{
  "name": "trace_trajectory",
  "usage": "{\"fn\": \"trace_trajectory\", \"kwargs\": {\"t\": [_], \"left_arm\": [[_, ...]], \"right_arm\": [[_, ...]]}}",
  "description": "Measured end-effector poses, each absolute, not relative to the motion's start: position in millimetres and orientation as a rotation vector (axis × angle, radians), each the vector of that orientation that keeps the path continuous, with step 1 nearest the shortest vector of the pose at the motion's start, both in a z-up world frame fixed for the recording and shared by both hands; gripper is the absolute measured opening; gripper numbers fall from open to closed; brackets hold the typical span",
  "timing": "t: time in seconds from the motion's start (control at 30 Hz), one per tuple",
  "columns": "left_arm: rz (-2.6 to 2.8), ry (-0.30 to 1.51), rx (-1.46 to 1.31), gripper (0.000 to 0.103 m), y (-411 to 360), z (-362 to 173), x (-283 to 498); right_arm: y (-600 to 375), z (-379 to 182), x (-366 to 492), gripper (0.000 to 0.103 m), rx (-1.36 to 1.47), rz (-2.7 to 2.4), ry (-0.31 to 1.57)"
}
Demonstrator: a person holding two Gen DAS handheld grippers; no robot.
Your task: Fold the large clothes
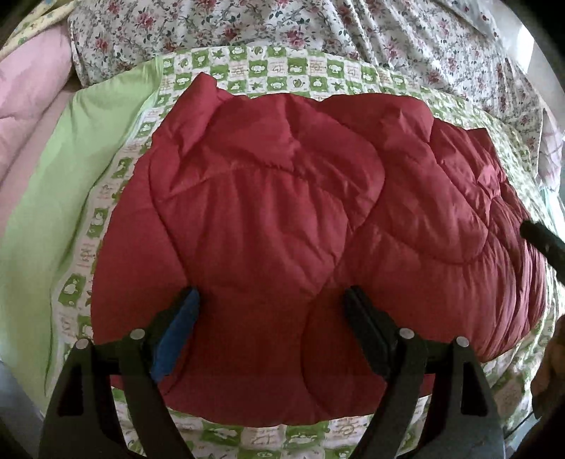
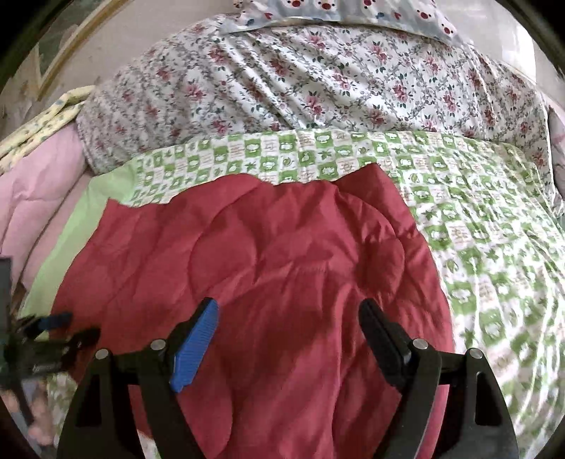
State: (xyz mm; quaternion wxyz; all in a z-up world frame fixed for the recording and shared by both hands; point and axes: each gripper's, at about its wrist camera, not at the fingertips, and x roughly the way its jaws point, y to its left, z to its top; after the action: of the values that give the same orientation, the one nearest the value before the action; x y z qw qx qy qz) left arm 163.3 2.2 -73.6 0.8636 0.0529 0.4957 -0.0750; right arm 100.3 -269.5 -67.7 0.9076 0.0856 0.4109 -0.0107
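So the red quilted jacket (image 1: 282,219) is lying flat on the bed, folded into a chunky puffy bundle, sitting on top of a green-and-white checkered sheet (image 1: 268,69) with little cartoon prints. From the right wrist view the same red jacket (image 2: 268,254) fills the lower middle, with the checkered sheet (image 2: 476,219) running out to the right of it.

The left hand-held gripper (image 1: 272,310) hangs over the near edge of the jacket with its jaws spread wide. Nothing is pinched; the red fabric just shows in the gap below. One pad is blue (image 1: 176,335), the other finger is black. The right hand-held gripper (image 2: 287,328) is the same deal: jaws wide apart, over the jacket, gripping nothing. You can also spot the left one off at the left edge of the right wrist view, and a black tip of the right one poking in at the right edge of the left wrist view.

Going outward: a plain light green cloth (image 1: 70,197) is on the left of the checkered sheet, and a pink quilt (image 1: 28,91) is beyond that. Behind it all is a big floral duvet (image 2: 317,77) with small red roses, and a pale blue pillow (image 2: 335,10) with a cartoon print at the very top.
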Motion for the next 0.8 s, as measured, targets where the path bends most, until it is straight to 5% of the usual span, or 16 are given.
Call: {"fn": "trace_trajectory", "kwargs": {"t": [0.17,0.8], "left_arm": [[-0.166,1.034,0.113,0.085,1.0,-73.8,158.5],[-0.201,1.031,0.069,0.089,13.0,-79.6,164.0]], "right_arm": [[-279.4,-113.2,95.8,0.085,0.166,-0.04,1.007],[-284.8,-118.1,80.2,0.085,0.219,-0.059,0.999]]}}
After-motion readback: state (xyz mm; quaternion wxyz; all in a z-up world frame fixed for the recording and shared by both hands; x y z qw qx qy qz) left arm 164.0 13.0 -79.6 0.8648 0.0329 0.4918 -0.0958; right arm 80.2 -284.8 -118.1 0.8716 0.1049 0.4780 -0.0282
